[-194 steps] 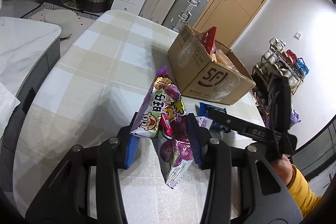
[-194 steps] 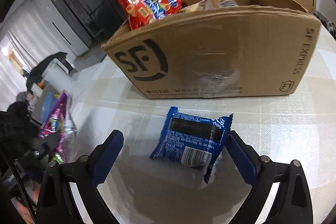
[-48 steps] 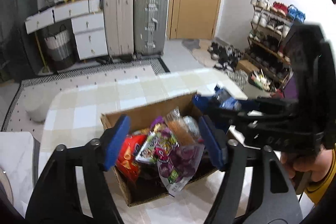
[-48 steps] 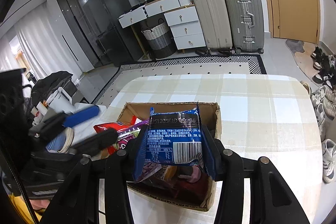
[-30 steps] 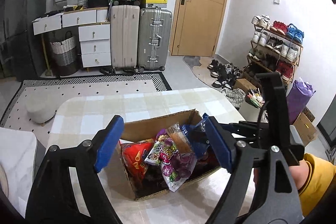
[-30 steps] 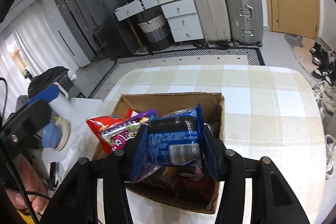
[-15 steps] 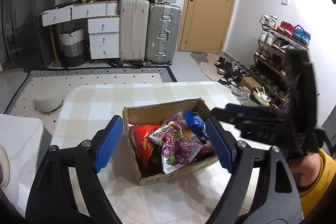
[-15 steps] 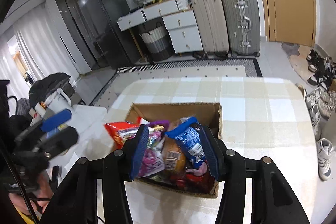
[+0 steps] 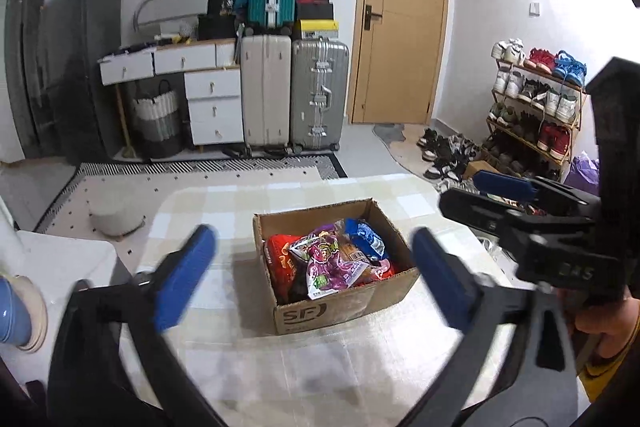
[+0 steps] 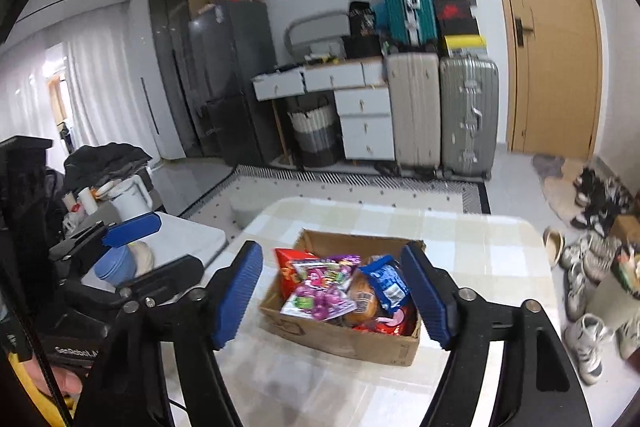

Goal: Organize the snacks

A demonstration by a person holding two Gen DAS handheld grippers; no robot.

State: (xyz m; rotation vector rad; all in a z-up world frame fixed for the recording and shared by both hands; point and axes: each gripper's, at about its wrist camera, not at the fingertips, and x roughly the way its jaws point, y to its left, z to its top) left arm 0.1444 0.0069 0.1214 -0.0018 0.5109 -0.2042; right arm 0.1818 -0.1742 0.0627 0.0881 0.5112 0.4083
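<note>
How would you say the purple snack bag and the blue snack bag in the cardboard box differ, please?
The purple snack bag is the larger and lies on top near the middle; the blue snack bag is smaller and sits tilted against the right-hand wall. Both rest inside the cardboard box, untouched by either gripper.

Cardboard box (image 9: 340, 311) is sitting on the counter (image 9: 280, 367), snack packets (image 9: 328, 259) lying piled inside it. Suitcases (image 9: 292, 95) are standing behind the counter against the far wall, drawers (image 9: 212, 103) left of them, door (image 9: 400, 39) and shoe rack (image 9: 536, 107) to their right.
</note>
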